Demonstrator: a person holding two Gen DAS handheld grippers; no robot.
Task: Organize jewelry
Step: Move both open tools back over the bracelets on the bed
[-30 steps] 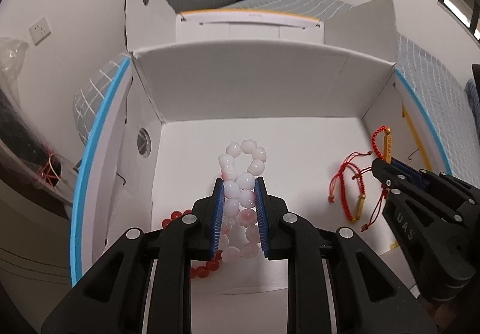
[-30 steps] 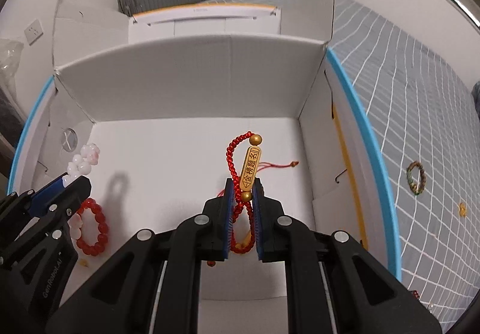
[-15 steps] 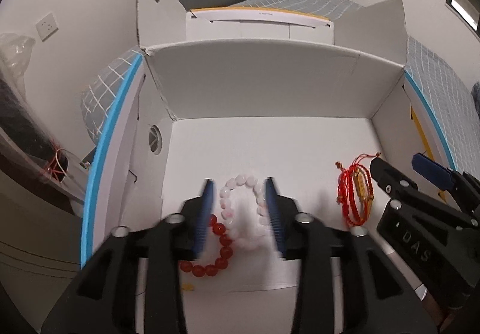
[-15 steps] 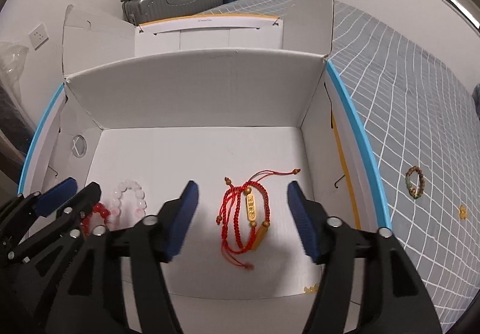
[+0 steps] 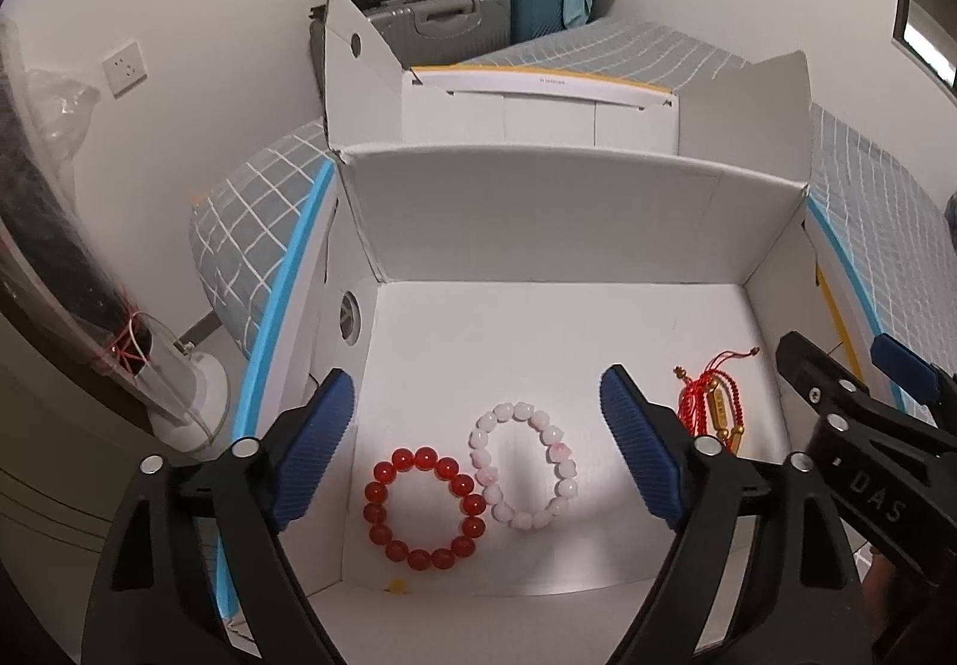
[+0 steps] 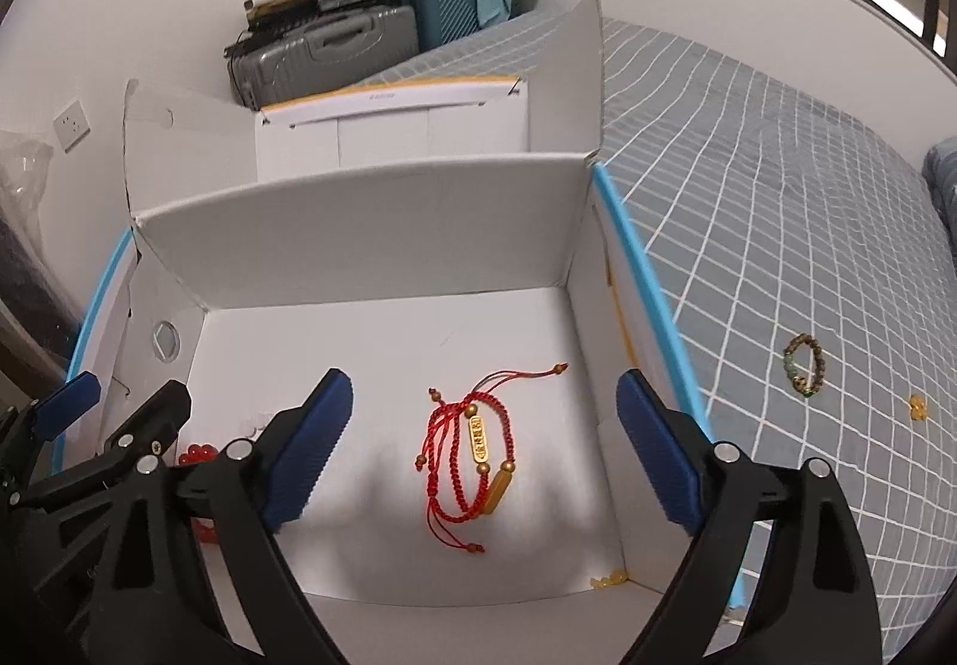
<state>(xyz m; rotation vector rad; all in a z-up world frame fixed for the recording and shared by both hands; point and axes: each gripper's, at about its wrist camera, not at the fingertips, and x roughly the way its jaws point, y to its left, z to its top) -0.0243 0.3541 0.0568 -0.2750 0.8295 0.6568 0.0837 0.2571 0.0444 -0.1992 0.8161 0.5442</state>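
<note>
Bracelets lie below both spread grippers (neither touching).

Matt white cardboard box holds glossy red beads, milky pink beads and braided red cord

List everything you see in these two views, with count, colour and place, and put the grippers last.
box: one, white with blue edges, open on the bed
red bracelet: one, red beads, box floor, left
pink bracelet: one, pale pink beads, box floor, touching the red one
cord bracelets: a bunch, red cord with gold charms, box floor, right
green bracelet: one, green-brown beads, on the bed right of the box
gold bit: one, on the bed near it
bed: one, grey with white grid
suitcases: two, grey and teal, by the wall
left gripper: black, blue pads, open
right gripper: same, open
</note>
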